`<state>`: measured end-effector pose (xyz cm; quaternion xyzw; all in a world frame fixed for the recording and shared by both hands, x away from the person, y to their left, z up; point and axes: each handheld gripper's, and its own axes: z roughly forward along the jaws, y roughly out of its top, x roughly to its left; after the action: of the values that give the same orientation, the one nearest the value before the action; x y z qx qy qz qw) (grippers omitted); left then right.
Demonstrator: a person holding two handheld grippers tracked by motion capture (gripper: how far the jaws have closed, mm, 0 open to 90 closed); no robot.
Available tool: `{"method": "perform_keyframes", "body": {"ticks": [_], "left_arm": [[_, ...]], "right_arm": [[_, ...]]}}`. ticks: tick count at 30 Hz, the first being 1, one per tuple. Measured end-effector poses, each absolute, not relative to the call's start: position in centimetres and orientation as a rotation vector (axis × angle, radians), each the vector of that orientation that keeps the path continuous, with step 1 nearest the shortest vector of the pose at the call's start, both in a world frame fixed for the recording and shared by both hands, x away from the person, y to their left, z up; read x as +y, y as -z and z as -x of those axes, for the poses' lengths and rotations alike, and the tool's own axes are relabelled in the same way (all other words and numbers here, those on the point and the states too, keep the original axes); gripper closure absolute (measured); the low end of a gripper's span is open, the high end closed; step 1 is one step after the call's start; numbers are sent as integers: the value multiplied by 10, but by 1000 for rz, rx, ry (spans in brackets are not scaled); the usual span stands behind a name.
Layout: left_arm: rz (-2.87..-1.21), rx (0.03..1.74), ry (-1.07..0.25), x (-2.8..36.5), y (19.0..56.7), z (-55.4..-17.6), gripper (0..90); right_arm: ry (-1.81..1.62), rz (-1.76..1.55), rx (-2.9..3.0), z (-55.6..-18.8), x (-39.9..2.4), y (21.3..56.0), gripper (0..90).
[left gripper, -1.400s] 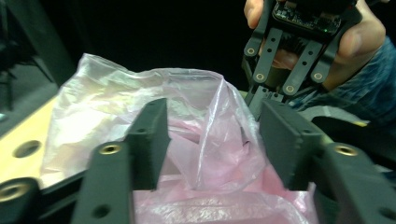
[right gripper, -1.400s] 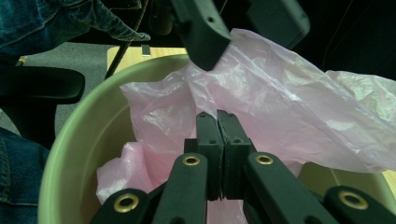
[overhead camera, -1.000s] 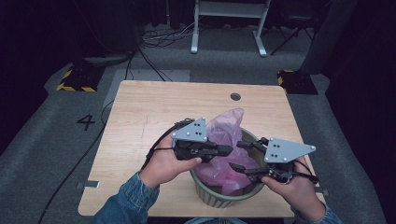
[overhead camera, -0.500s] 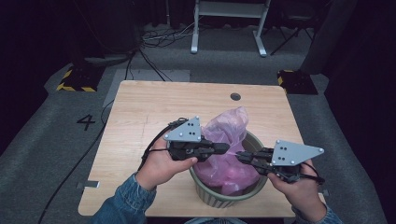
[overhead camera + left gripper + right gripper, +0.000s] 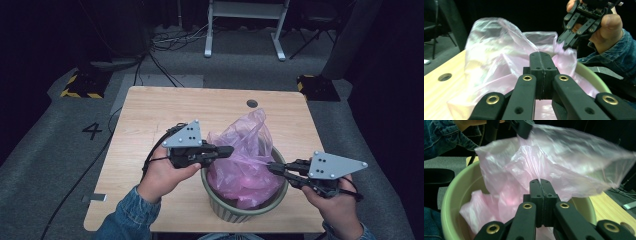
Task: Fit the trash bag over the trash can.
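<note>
My left gripper (image 5: 226,150) is clamped on the left side of the pink plastic bag (image 5: 247,150), and my right gripper (image 5: 272,167) has just closed its jaws on the bag's right side — 2 grips, film pinched in each. The bag sits in the green bin (image 5: 225,207) near the table's (image 5: 150,115) front edge, rising above the rim.

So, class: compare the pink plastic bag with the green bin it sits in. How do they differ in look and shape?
The pink plastic bag is thin, see-through and crumpled; the green bin is opaque and holds a firm round shape. The bag rises loosely above the rim, pinched by the left gripper and right gripper; the bin stands upright on the table, ungripped. Both are open at the top.
</note>
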<state>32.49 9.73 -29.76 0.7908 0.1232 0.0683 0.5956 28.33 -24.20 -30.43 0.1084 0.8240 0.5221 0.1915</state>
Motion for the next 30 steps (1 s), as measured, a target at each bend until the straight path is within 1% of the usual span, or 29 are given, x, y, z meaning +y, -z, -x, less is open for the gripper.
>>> {"method": "perform_keyframes", "body": {"ticks": [12, 26, 30], "left_arm": [[-1808, 422, -247, 145, 309, -327, 900], [-1813, 537, -271, 177, 334, -326, 900], [-1812, 563, -279, 187, 340, -322, 900]], "right_arm": [[-1507, -419, 2287, -279, -289, 319, 898], [-1539, -518, 2280, -275, -323, 341, 896], [-1567, -512, 2279, -268, -331, 346, 892]]}}
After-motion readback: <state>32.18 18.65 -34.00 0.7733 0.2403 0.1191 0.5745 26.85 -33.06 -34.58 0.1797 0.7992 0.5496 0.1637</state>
